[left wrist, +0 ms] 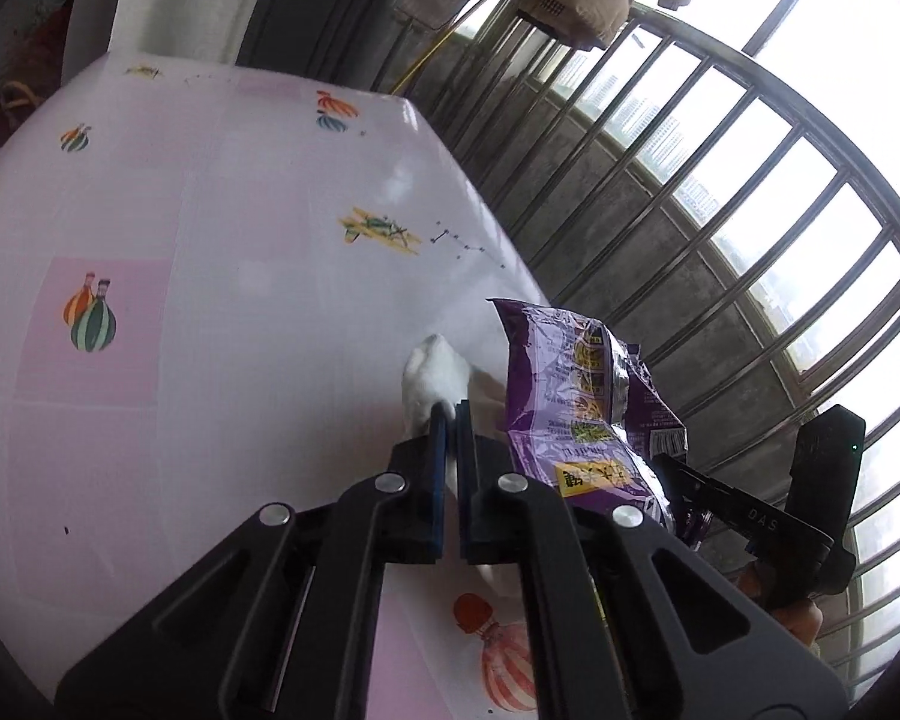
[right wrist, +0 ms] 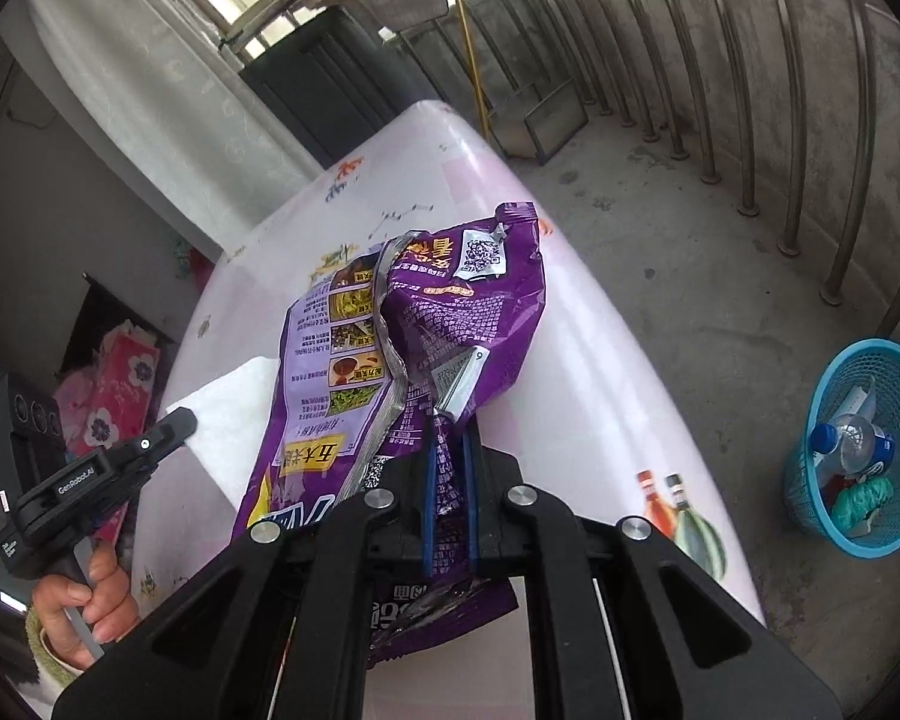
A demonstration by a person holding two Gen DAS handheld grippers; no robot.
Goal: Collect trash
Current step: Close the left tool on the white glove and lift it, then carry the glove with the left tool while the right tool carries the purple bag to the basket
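Observation:
A crumpled purple snack bag (right wrist: 414, 324) hangs over the pink-and-white tablecloth (right wrist: 576, 336), and my right gripper (right wrist: 448, 427) is shut on its lower edge. The same bag (left wrist: 570, 396) shows at the right of the left wrist view. A white tissue (left wrist: 433, 373) sticks out past the blue pads of my left gripper (left wrist: 452, 411), which is shut on it just above the table (left wrist: 240, 240). In the right wrist view the tissue (right wrist: 228, 414) lies to the left of the bag, with the left gripper (right wrist: 180, 420) at its edge and a hand on the handle.
A blue mesh basket (right wrist: 810, 462) stands on the concrete floor to the right of the table, holding a plastic bottle (right wrist: 852, 441) and other rubbish. A metal railing (right wrist: 744, 120) runs along the balcony. A dustpan (right wrist: 540, 120) leans beyond the table's far end.

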